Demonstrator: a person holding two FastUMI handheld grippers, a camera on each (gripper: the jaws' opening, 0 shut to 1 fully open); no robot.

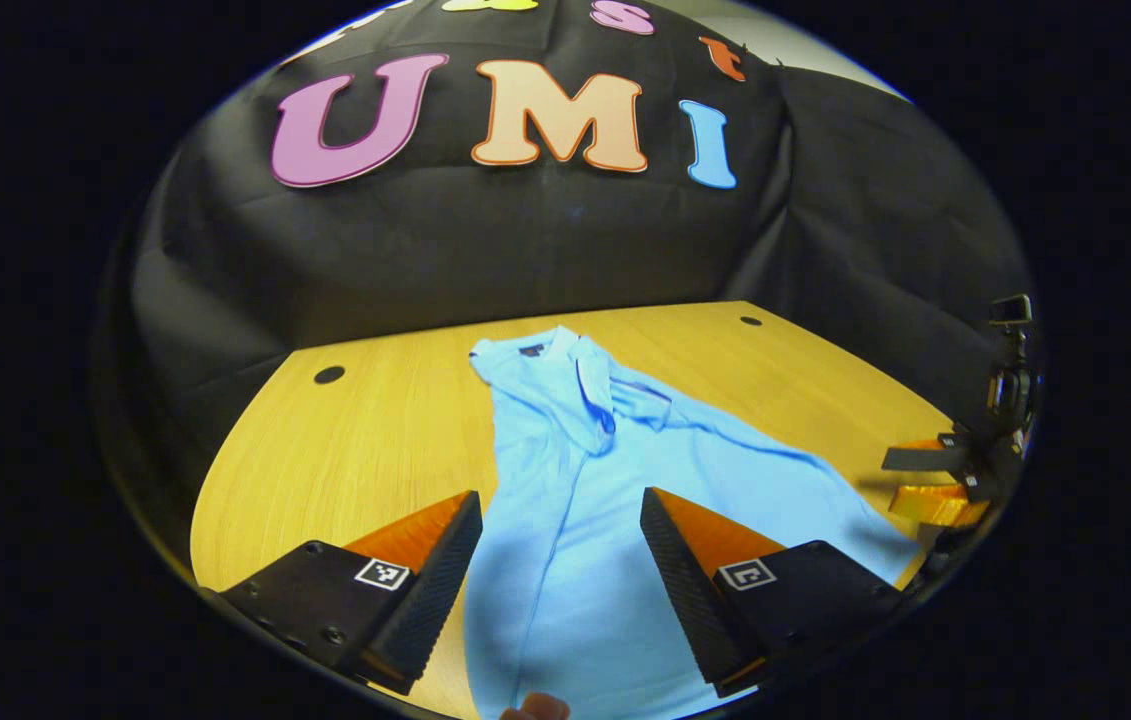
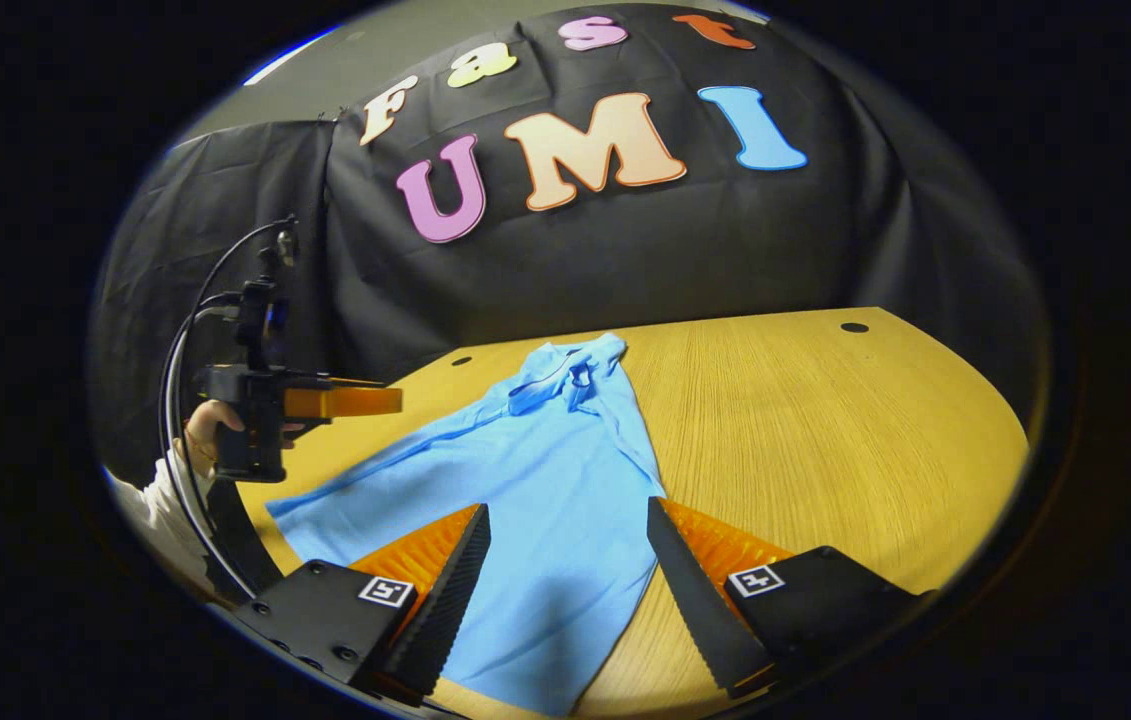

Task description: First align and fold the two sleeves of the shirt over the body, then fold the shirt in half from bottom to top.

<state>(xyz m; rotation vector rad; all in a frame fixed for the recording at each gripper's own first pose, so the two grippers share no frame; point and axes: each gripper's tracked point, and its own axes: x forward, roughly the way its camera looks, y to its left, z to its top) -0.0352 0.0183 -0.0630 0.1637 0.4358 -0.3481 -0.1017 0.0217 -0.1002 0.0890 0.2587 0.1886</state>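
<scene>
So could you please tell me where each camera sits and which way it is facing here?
Left gripper view: rides on the left tool, looking along the blue shirt toward its collar; own open fingers frame it, right tool at the right edge.
Right gripper view: rides on the right tool, over the shirt's hem; left tool and holding hand at left.
Shared: shirt, wooden table.

The place is a recording booth, not a lived-in room. Black cloth [image 2: 625,250] hangs as a wall behind a bare wooden table [image 2: 825,420] with round cable holes. A camera rig with looping cables [image 2: 255,330] stands at the table's edge.
</scene>
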